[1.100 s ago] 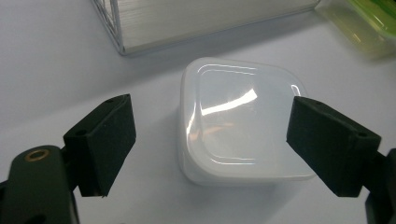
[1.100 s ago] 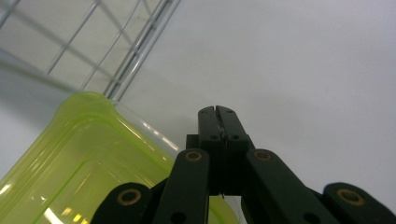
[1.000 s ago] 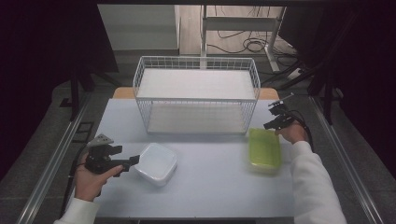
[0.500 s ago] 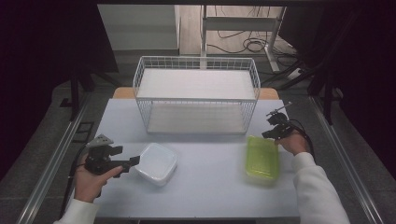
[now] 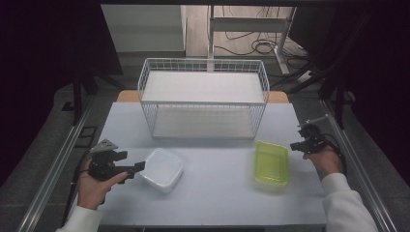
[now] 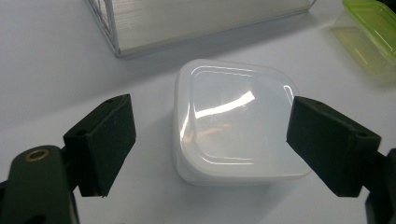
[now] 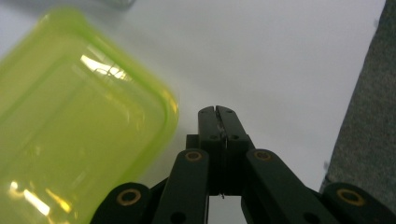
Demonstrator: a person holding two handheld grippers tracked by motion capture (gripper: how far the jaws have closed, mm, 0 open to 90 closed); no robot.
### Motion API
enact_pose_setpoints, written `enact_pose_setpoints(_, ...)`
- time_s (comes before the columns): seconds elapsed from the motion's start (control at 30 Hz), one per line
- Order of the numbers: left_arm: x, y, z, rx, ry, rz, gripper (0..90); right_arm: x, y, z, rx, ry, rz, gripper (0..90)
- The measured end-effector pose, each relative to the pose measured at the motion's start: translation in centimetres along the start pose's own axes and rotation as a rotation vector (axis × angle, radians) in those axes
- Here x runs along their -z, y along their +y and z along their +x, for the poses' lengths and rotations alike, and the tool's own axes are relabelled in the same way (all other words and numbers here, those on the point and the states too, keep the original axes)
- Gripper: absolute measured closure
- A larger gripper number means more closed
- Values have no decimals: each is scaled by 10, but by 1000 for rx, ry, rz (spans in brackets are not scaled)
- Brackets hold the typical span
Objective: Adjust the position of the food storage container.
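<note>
A white lidded container (image 5: 162,169) lies on the table at the near left. My left gripper (image 5: 140,166) is level with its left side and open. In the left gripper view the container (image 6: 233,135) lies between the two black pads (image 6: 100,140), which stand apart from its sides. A lime-green lidded container (image 5: 272,162) sits at the near right. My right gripper (image 5: 294,146) hovers just right of it with its jaws shut on nothing. The right gripper view has the green container (image 7: 70,126) at the left of the closed gripper (image 7: 215,109).
A white wire basket (image 5: 203,104) with a white liner stands at the back middle of the pale table (image 5: 217,203). The table's right edge (image 7: 359,93) runs close beside my right gripper, with dark floor beyond it.
My right gripper has moved from the basket's right front corner toward the near right, ending beside the green container. The green container sits slightly nearer. The left hand is still.
</note>
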State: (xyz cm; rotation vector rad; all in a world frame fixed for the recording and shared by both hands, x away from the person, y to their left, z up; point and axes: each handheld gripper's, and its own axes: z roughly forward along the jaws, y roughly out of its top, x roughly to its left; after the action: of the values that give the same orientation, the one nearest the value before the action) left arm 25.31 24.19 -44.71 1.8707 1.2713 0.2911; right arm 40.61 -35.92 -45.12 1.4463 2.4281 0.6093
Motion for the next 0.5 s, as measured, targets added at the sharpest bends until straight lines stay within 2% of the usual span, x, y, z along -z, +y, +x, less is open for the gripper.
enact_pose_setpoints(0.23,1,1,-3,-2,-3,-4,153,3,-35,12,9,1,43,890)
enact_pose_setpoints(0.37,3,0,-3,-2,-3,-7,153,6,-51,24,45,2,76,890)
enact_pose_setpoints(0.5,4,0,-3,-1,0,-10,153,11,-67,40,101,18,93,890)
